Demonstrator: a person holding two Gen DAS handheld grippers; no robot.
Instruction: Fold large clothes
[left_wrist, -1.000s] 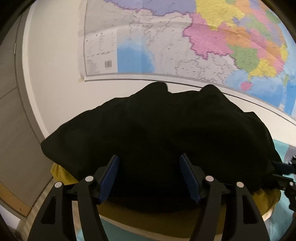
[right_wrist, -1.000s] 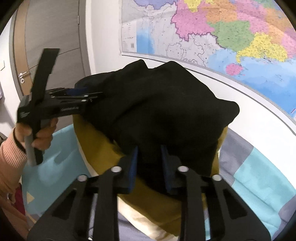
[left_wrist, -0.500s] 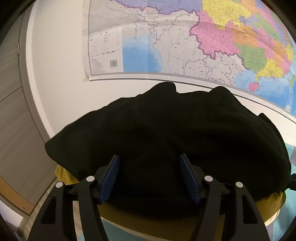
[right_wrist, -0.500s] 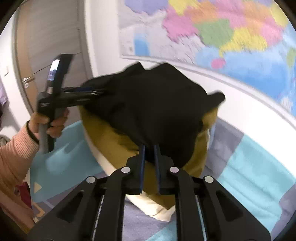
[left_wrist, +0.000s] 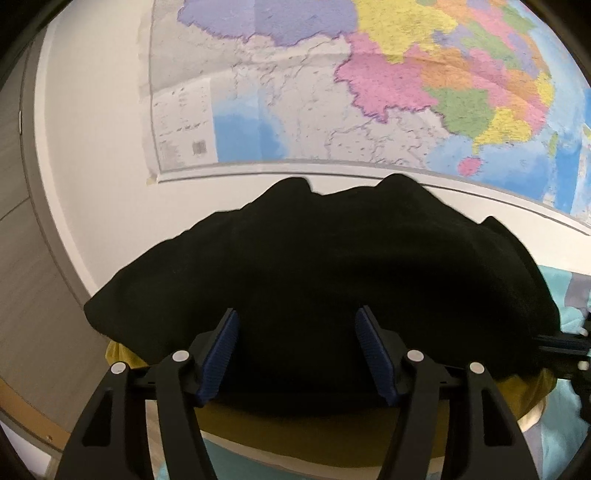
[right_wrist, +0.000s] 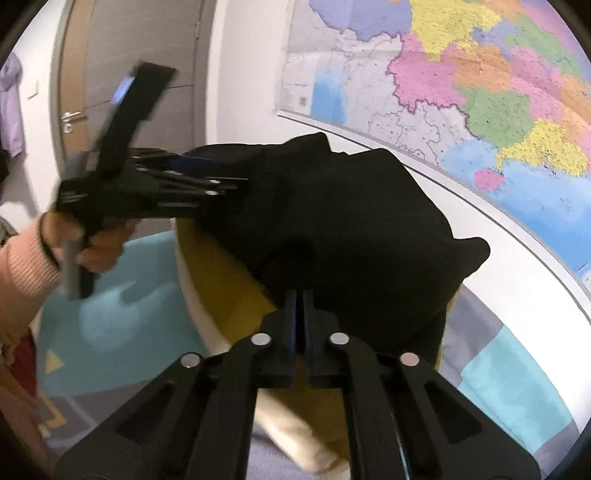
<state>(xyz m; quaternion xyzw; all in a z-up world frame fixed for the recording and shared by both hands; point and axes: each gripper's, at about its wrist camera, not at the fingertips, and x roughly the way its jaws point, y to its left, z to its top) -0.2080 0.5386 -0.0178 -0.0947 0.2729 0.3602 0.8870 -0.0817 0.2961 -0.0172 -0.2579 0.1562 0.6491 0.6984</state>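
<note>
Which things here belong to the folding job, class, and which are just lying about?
Job:
black garment
left gripper, jaws apart around the cloth
right gripper, jaws shut at the garment's edge; a grip is unclear

Lying about:
mustard pillow under the garment
wall map
door
patterned bedding

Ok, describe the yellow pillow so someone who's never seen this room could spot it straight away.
Find the big colourful wall map; below it a bed with a turquoise and grey cover runs along the wall. The yellow pillow lies there under the bundled black garment. It is the only mustard-coloured thing, with a cream edge showing along its side.
</note>
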